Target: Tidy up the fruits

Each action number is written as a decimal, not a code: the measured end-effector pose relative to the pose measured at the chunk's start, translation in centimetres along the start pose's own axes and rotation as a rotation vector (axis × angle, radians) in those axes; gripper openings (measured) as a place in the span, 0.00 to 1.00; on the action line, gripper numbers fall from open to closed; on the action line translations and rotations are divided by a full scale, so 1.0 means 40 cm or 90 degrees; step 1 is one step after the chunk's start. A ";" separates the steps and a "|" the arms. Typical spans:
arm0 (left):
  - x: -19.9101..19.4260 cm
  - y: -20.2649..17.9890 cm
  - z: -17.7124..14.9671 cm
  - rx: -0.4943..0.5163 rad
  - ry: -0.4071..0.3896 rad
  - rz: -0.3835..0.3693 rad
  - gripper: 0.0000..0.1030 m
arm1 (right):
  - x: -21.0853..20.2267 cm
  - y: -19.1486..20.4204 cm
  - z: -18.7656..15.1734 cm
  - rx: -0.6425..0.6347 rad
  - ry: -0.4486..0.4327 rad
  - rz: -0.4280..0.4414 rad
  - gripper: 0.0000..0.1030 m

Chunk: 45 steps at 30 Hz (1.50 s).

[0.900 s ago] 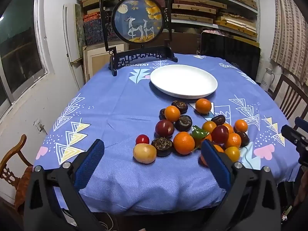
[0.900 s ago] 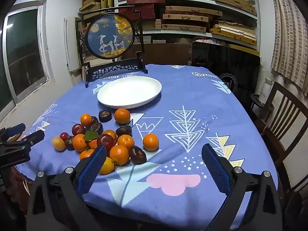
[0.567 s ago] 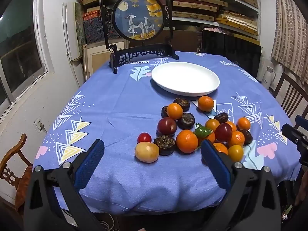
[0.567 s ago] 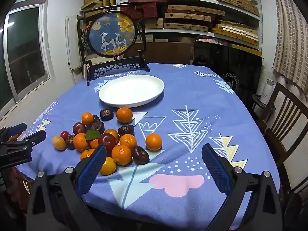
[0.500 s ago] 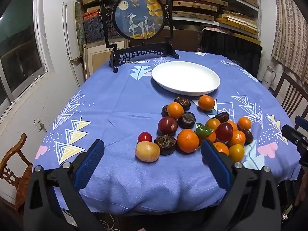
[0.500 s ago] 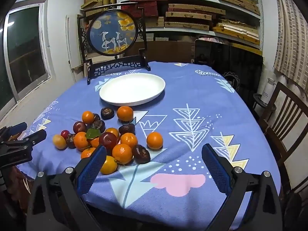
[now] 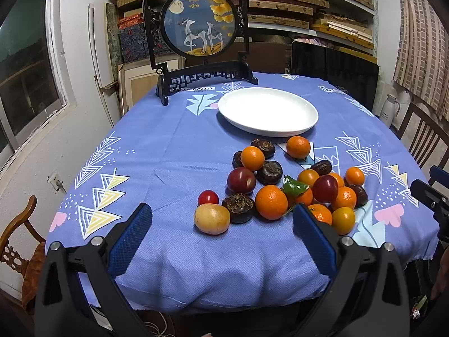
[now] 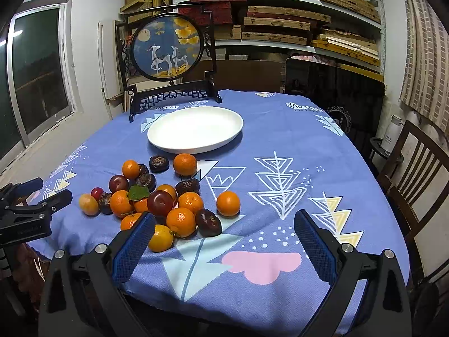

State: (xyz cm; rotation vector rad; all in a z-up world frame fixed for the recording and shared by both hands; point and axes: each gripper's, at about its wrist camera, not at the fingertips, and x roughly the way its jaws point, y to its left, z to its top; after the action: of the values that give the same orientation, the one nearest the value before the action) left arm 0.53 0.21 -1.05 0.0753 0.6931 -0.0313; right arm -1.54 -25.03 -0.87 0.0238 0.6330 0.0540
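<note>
Since the earlier frames, drifted slightly forward over the near table edge; fruit pile and plate sit a touch closer and lower in both views, nothing on the cloth shifted. Left gripper (image 7: pixel 221 224) spread wide, nothing between the blue pads, hovering above the near edge, pointed down toward the pile. Right gripper (image 8: pixel 224 230) likewise wide apart and empty, hovering off the near right part of the cloth. Just beyond the left gripper: yellow fruit (image 7: pixel 212 219) nearest, touching a dark brown fruit (image 7: pixel 238 207), small red fruit (image 7: pixel 208 197) just behind it. Farther right, large orange (image 7: pixel 271 202) beside a green leaf (image 7: pixel 293 186), then the crowded cluster of oranges, dark red plums and brown fruits. One lone orange (image 8: pixel 228 203) apart on the right side of the pile, in front of the right gripper. White plate (image 7: pixel 306 125) empty, far side of the pile, near a lone orange at its rim. Beyond that, round framed screen (image 7: pixel 200 22) on its black stand, shelves behind. Blue tablecloth (image 7: pixel 168 146) loose and wrinkled at the near edge. Probably step one: pick a first fruit. Best to start with outliers, yellow fruit for the left, lone orange for the right, rather than the packed middle. Centre the pads either side, lower without snagging cloth, close gently; round fruit likely to roll and nudge neighbours.
</note>
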 end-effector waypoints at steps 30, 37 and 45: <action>0.005 -0.004 -0.002 0.005 0.002 -0.003 0.96 | 0.004 0.000 -0.006 -0.001 0.007 0.008 0.96; 0.007 -0.004 -0.008 0.002 0.006 -0.005 0.96 | 0.007 -0.001 -0.005 0.002 0.008 0.009 0.96; 0.007 -0.003 -0.009 0.001 0.005 -0.006 0.96 | 0.007 -0.001 -0.005 0.002 0.009 0.010 0.96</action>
State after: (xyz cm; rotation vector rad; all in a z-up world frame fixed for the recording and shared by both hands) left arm 0.51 0.13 -1.50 0.0745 0.7013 -0.0403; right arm -1.42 -25.06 -1.20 0.0312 0.6476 0.0686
